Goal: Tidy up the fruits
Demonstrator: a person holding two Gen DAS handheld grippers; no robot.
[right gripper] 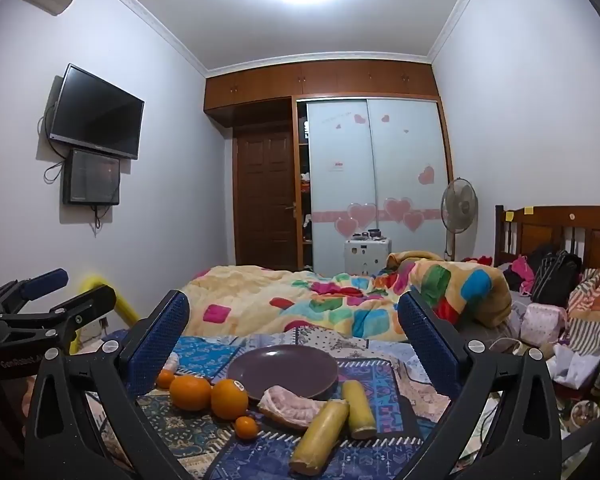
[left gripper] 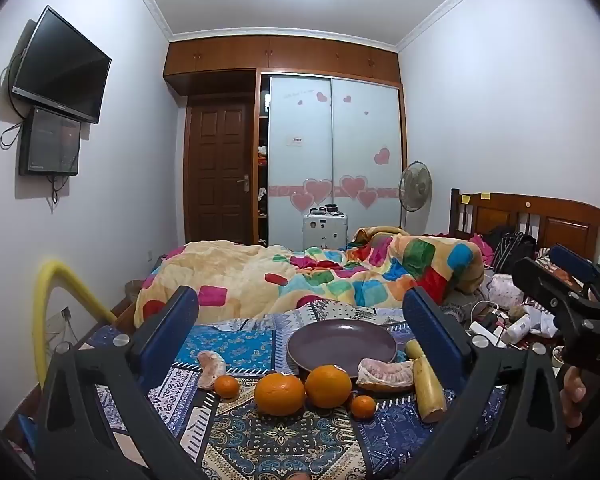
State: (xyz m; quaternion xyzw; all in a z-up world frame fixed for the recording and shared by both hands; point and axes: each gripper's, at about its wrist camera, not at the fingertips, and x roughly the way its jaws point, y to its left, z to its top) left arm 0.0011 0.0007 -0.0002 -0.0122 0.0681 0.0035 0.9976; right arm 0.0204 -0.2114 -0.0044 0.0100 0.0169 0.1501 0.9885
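Both my left gripper [left gripper: 300,320] and right gripper [right gripper: 292,320] gape empty; round oranges [left gripper: 328,386] beside the purple plate [left gripper: 342,344] may roll across the soft patterned bedcover [left gripper: 292,440] if nudged.

In the left wrist view, the second yellow stick [left gripper: 412,349] sits half hidden behind the right-hand jaw; the pomelo piece [right gripper: 171,362] hides behind the right gripper's left-hand jaw.
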